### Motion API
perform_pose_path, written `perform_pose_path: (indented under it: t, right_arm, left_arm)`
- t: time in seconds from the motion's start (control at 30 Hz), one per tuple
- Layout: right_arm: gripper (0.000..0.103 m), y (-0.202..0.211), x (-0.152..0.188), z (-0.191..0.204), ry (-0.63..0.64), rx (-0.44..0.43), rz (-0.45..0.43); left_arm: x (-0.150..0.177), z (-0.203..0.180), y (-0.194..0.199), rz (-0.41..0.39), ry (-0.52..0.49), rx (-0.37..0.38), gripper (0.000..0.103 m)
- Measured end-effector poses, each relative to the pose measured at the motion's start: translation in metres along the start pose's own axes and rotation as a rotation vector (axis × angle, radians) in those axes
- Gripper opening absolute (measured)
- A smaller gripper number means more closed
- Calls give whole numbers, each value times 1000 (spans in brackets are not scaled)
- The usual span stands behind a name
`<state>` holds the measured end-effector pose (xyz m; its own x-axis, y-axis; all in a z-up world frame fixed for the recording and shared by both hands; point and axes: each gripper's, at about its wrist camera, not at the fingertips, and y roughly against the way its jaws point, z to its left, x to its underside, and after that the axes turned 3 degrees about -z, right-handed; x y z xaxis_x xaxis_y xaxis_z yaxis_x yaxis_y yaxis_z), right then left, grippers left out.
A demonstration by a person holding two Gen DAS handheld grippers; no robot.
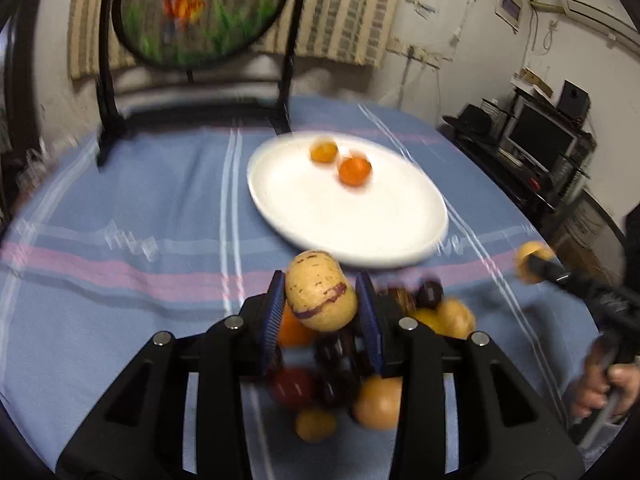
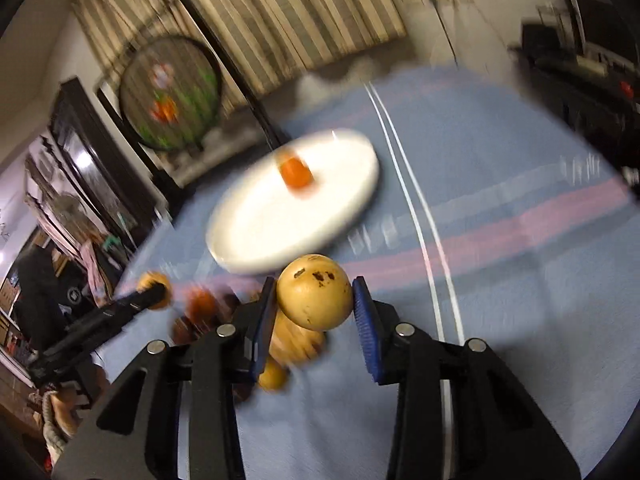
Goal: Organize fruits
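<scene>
1. Yellow purple-streaked fruit is pinched in the left hand-held gripper, above the fruit pile on the worktop.
2. Right hand-held gripper pinches a round tan fruit; smooth skin may slip.
3. Both could collide over the white plate.

- The left claw is built of matte black plastic with two chunky finger arms that splay toward the camera.
- Each arm has triangular cut-outs and carries round silver screw heads, four across the frame.
- Its pads are flat blue plates with fine ribbing on the inner faces.
- The right claw is the same make: black arms, triangular cut-outs, four silver screw heads, ribbed blue pads.
- Seen from the left wrist camera, the right claw shows as a long black bar with a small pale marking, blurred.
- A hand is wrapped round a black handle with a grey lever; no sleeve can be made out.
</scene>
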<state>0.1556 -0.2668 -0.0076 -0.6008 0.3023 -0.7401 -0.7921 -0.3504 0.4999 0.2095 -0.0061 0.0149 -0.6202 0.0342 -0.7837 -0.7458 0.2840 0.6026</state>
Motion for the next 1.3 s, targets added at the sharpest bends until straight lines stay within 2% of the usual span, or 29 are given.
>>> perform_pose_path:
  t: [0.1,0.2,0.3,0.5,0.6,0.77,0.8,0.87,0.93,0.97,1.0,1.03,1.17,1.3]
  right_arm:
    - [38,13,-43,37,109,8,-99]
    - [38,-5,-65,61,171,17,-114]
    - [38,-55,-67,66,183,36,-55]
    - [38,-139,-54,47,161,83,97]
    - [38,-157,-47,36,169,116,140]
    - [39,-169,-43,32,222,179,171]
    - [40,-170,-43,33,227,185,176]
    - [40,-172,-42,31,231,198,180]
    - [41,-171,-43,31,230,202,177]
    - [47,-167,-45,32,230,198,167]
    - [60,-161,-48,34,234,190,145]
    - [63,-155,-49,38,236,191,124]
    - [63,-110,-65,59,259,153,-23]
    - [64,-47,-68,89,288,45,-170]
  left_arm:
    - [-42,-6,4,-58,-9,-22,37]
    - [-61,-12,-9,-78,-16,-52,37]
    - [-65,-9,-40,-33,3,-58,37]
    - [-54,2,-108,115,-11,-112,37]
    - [-48,5,-129,170,-22,-110,37]
    - [-41,0,-147,208,-51,-100,38]
    - [-40,-1,-148,205,-59,-103,39]
    - [-40,-4,-146,194,-69,-105,54]
    - [-43,-5,-139,169,-72,-115,61]
    - [-45,-4,-135,156,-69,-117,64]
    - [-48,-4,-130,147,-64,-117,65]
    - [-51,-2,-123,132,-53,-115,67]
    - [-60,7,-92,70,-21,-121,75]
    - [-52,16,-50,1,-28,-172,83]
